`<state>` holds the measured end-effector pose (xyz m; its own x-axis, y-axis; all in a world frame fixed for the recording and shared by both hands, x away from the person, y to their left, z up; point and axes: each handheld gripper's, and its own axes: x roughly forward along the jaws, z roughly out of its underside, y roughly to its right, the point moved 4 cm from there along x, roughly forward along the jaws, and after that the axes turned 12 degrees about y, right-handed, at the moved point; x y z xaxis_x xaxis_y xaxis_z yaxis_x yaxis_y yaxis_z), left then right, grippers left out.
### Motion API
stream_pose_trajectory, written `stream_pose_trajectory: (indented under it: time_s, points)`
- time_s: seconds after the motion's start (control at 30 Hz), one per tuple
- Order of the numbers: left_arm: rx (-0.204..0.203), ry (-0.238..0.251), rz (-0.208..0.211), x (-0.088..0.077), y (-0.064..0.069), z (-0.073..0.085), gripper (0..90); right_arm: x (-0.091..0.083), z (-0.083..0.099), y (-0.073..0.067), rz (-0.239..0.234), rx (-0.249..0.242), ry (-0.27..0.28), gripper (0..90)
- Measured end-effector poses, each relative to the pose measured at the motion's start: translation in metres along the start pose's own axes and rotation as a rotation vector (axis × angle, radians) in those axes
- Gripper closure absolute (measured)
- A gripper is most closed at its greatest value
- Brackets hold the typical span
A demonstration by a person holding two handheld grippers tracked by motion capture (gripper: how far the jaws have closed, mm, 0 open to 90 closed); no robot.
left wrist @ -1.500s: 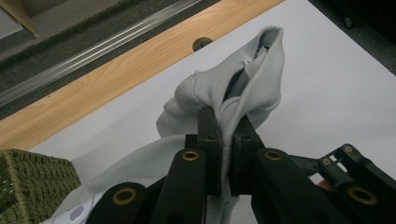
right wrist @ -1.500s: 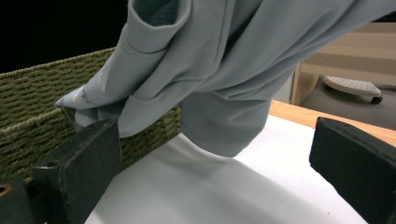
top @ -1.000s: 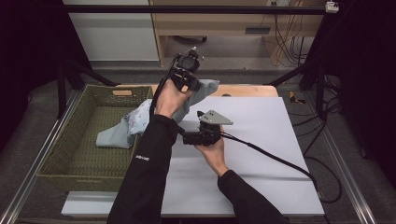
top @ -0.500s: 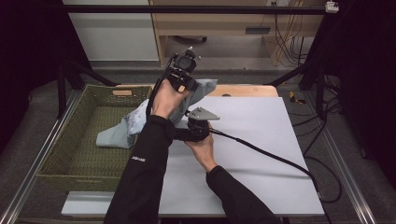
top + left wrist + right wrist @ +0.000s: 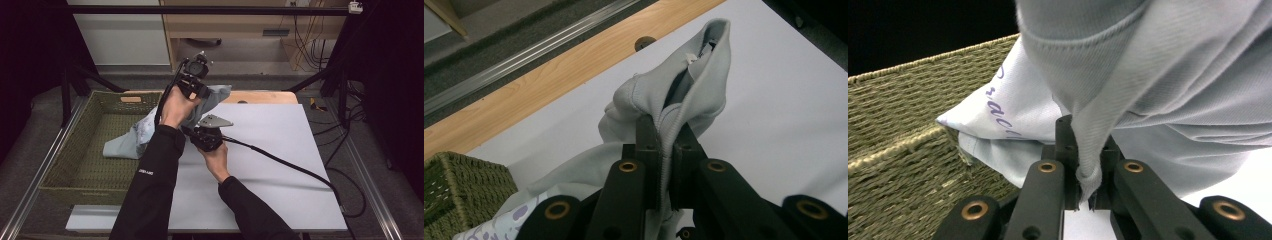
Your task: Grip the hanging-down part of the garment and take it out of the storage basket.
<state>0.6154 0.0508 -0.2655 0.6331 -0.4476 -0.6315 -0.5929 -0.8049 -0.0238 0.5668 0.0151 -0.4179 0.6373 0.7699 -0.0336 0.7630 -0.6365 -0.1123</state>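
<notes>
High view: pale blue garment [image 5: 150, 132] draped over the near rim of the woven basket [image 5: 75, 165], one end inside the basket, the other pulled up over the white desk [image 5: 280, 165]. Left gripper [image 5: 192, 87] raised above the desk's far edge, a fold of cloth hanging from it. Right gripper [image 5: 202, 137] lower, just beside the basket's corner, cable trailing off across the desk.

Left gripper view: both jaws pressed together on a ribbed, stitched edge of the garment [image 5: 674, 100], likely a collar or hem; cloth bunched above the jaw tips, desk and its wooden border below.

Right gripper view: jaws closed to a narrow slit on a pinched fold of the garment [image 5: 1158, 85], cloth tip poking down between them. Printed purple lettering visible on a lower layer, resting against the basket wall [image 5: 903, 125].

Judgement: step in hand looks like lifting the garment out of the basket onto the desk, with both holds secured. Next move calls for drawing both grippers away from the basket together, keeping the cloth taut enough to clear the rim, then spreading apart to lay it flat. Snagging on the wicker seems possible.
</notes>
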Motion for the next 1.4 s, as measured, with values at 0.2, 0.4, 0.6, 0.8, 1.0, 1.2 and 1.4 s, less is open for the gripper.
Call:
stream_pose_trajectory:
  time_s: [0.2, 0.4, 0.6, 0.8, 1.0, 1.2, 1.4]
  points:
    - [0.009, 0.001, -0.002, 0.001, 0.002, -0.001, 84.4, -0.009, -0.004, -0.002, 0.006, -0.034, 0.006, 87.5]
    - [0.007, 0.011, -0.006, -0.001, 0.002, -0.002, 84.3, -0.025, -0.010, 0.003, 0.012, -0.038, 0.010, 87.8]
    - [0.009, -0.002, -0.012, -0.003, 0.001, -0.001, 84.3, -0.048, -0.020, 0.004, 0.012, -0.085, 0.027, 87.9]
    - [0.008, 0.008, -0.013, -0.004, 0.002, 0.000, 84.3, -0.062, -0.025, 0.005, 0.010, -0.096, 0.039, 87.9]
    - [0.012, 0.007, -0.011, -0.005, 0.004, 0.001, 84.4, -0.080, -0.035, 0.004, 0.017, -0.104, 0.054, 87.9]
    - [0.018, 0.003, -0.003, -0.005, 0.007, 0.000, 84.3, -0.098, -0.043, 0.008, 0.025, -0.123, 0.065, 87.9]
    - [0.031, -0.003, 0.005, -0.005, 0.014, 0.000, 84.3, -0.117, -0.052, 0.016, 0.048, -0.136, 0.077, 88.0]
